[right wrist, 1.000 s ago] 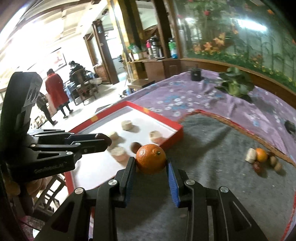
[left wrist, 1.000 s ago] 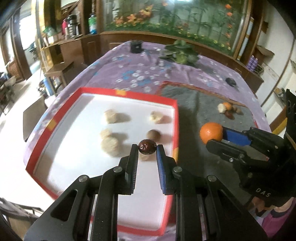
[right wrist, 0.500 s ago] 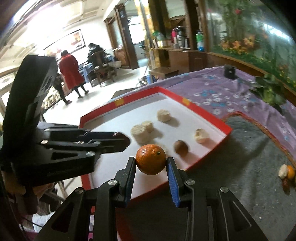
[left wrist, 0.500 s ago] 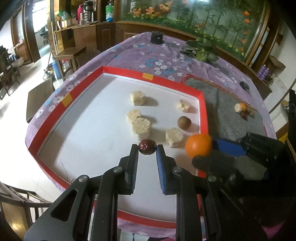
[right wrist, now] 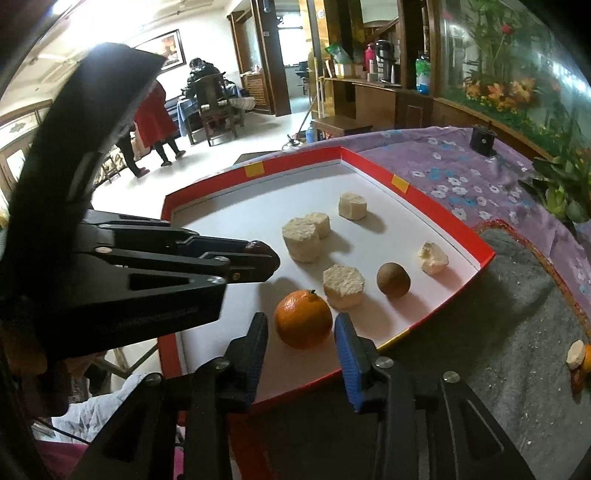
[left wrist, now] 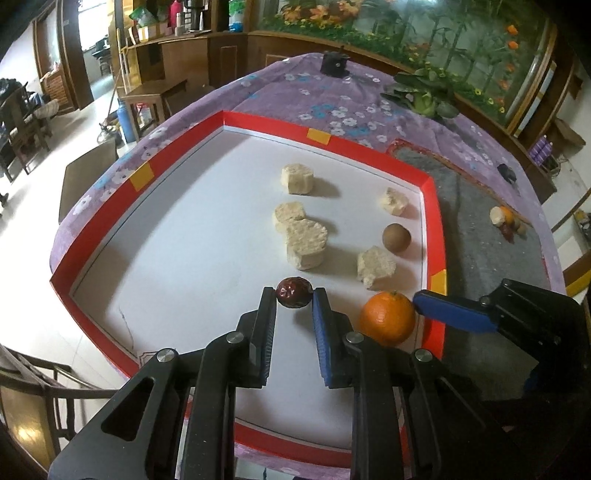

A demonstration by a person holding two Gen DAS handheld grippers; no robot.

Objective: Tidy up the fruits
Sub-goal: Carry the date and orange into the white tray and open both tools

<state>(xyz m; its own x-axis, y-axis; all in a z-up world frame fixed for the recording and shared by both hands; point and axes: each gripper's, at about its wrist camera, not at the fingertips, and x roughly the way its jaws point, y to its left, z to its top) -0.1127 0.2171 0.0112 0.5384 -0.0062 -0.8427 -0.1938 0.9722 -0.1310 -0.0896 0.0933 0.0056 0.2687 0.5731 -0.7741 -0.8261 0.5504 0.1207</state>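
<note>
Both hand-held grippers have moved over the red-rimmed white tray (left wrist: 432, 206): the right hand-held gripper (right wrist: 301, 332), jaws just spreading, has released the round orange mandarin (right wrist: 303, 319) on the tray floor near its right rim, so withdraw it next, while the left hand-held gripper (left wrist: 294, 299) pinches a wrinkled dark-red date (left wrist: 293, 292), next to be lowered and released.

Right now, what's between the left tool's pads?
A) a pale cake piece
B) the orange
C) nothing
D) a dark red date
D: the left tool is clamped on the dark red date over the red-rimmed tray; the orange sits on the tray beside it.

Home: aquarium (left wrist: 424, 33), dining chairs (right wrist: 214, 107)
</note>
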